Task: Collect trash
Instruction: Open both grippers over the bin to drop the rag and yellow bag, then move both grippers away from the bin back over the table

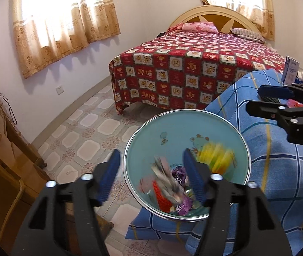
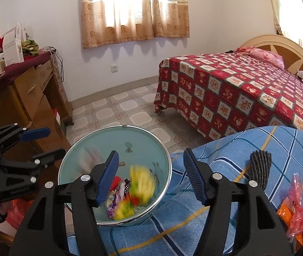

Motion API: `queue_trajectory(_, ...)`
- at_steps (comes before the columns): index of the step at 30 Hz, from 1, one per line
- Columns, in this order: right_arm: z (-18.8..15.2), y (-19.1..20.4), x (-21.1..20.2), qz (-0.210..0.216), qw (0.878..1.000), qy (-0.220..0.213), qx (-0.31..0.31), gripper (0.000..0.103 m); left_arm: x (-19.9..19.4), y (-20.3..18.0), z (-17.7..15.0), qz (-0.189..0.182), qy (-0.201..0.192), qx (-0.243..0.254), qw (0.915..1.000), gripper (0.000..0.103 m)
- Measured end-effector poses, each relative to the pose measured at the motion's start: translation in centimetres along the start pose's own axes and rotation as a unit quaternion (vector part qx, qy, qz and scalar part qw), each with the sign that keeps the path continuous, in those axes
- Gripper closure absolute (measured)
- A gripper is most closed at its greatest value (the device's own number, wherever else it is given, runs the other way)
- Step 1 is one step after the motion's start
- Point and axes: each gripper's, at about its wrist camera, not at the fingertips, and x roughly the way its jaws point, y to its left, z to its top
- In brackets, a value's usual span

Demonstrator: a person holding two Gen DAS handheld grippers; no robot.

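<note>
A round teal bin with a chrome rim (image 1: 173,119) is set on the floor just left of a surface covered w/ blue plaid cloth (image 1: 264,149). Crumpled wrappers, purple, red and yellow (image 2: 128,194), are seen in the bin. A dark ribbed pad (image 2: 259,168), a pink plastic bag (image 2: 300,200) and a white-blue carton (image 1: 290,70) are laid on the cloth. A bed w/ red checked cover (image 2: 236,93) is placed behind; a wooden dresser (image 2: 32,98) is found to the left, w/ a tiled floor (image 2: 117,111) between them

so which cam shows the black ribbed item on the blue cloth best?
Right wrist: the black ribbed item lies whole on the blue cloth. Left wrist shows only a dark sliver behind the right tool.
</note>
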Motion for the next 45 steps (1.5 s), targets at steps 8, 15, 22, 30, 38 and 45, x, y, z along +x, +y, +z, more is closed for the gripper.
queue_trajectory(8,-1.1,-0.9,-1.5,-0.014,1.000,-0.002,0.015,0.027,0.5,-1.1,-0.5,0.003,0.009,0.002,1.0000,0.013)
queue_trajectory(15,-2.2,-1.7,-2.6,-0.026,0.999,-0.004,0.031,0.024,0.2,-1.6,-0.5,0.005,0.006,0.004,1.0000,0.010)
queue_trajectory(22,-3.0,-2.1,-4.8,-0.043,0.998,-0.013,0.035,0.023,-0.9,-2.3,-0.2,0.001,-0.007,0.007,1.0000,0.006)
queue_trajectory(30,-5.1,-3.3,-8.4,-0.082,0.995,-0.025,0.044,0.020,-1.2,-3.4,-0.4,-0.020,-0.001,0.003,0.9998,0.006)
queue_trajectory(38,-8.4,-5.8,-11.6,-0.118,0.990,-0.022,0.072,0.018,-1.1,-6.3,-1.6,-0.044,0.017,0.021,0.9987,0.006)
queue_trajectory(45,-12.5,-8.5,-14.7,-0.168,0.980,-0.007,0.107,0.018,-1.9,-8.7,-2.8,-0.065,0.008,0.029,0.9974,0.006)
